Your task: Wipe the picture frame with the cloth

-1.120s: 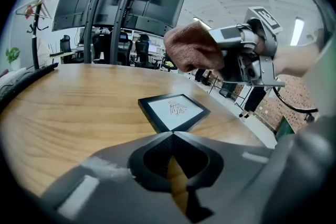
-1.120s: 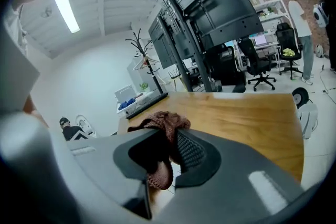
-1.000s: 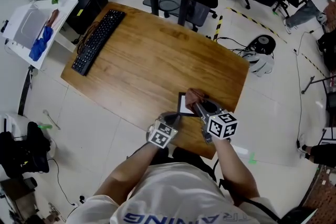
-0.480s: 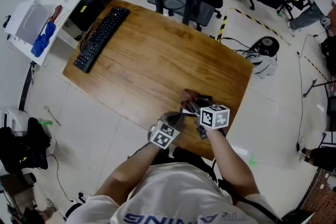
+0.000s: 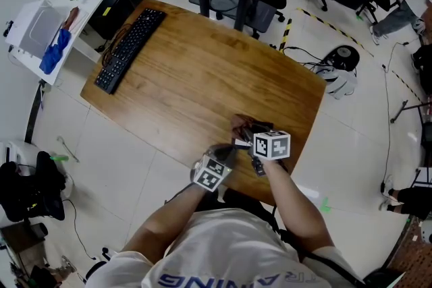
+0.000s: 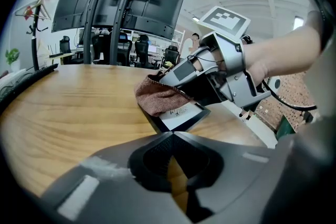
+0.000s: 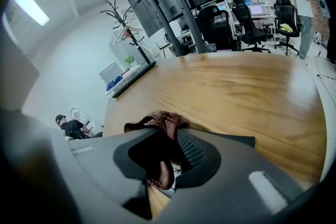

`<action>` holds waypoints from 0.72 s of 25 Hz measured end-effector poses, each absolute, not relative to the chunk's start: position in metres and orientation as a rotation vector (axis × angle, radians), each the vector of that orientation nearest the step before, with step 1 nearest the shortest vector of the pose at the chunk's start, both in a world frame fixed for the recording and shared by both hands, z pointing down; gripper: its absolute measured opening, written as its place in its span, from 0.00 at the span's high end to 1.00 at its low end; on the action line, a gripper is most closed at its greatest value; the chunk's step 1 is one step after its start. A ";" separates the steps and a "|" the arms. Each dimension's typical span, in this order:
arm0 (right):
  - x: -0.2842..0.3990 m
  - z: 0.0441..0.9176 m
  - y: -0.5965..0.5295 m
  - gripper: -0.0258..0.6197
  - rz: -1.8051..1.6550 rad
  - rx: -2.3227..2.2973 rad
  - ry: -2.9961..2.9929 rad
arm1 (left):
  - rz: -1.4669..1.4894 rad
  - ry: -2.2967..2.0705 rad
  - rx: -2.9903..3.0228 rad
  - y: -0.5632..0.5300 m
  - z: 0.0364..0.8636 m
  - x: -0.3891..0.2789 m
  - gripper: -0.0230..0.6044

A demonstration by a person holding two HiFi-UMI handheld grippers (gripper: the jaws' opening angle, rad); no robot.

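Lower centre of head view, by the table's (image 5: pixel 202 71) near edge: right tongs (image 5: pixel 244 133) pinching the brown cloth (image 5: pixel 241 123), jaws clamped on its bunched fold. Cloth rests on the picture frame (image 6: pixel 182 116), covering its left end in the left gripper view. Frame is black-edged and lies flat on the wood. Left tongs (image 5: pixel 226 153) just beside the frame at lower left, jaws pressed together, nothing between. Keyboard (image 5: pixel 127 50) upper left, well apart.
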State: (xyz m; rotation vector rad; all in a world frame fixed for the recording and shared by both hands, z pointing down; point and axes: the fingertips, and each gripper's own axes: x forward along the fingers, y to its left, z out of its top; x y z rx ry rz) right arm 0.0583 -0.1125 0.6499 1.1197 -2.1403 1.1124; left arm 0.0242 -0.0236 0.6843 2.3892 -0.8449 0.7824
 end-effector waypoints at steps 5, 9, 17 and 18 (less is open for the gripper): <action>0.071 0.653 -0.111 0.84 1.110 1.150 -2.122 | 0.778 -0.847 2.372 -0.020 0.692 0.024 0.96; 0.087 0.654 -0.111 0.84 1.120 1.174 -2.109 | 0.785 -0.849 2.384 -0.022 0.689 0.023 0.96; 0.123 0.652 -0.106 0.84 1.121 1.232 -2.081 | 0.780 -0.855 2.389 -0.022 0.690 0.022 0.96; 0.130 0.652 -0.105 0.84 1.122 1.248 -2.070 | 0.776 -0.856 2.392 -0.023 0.690 0.022 0.96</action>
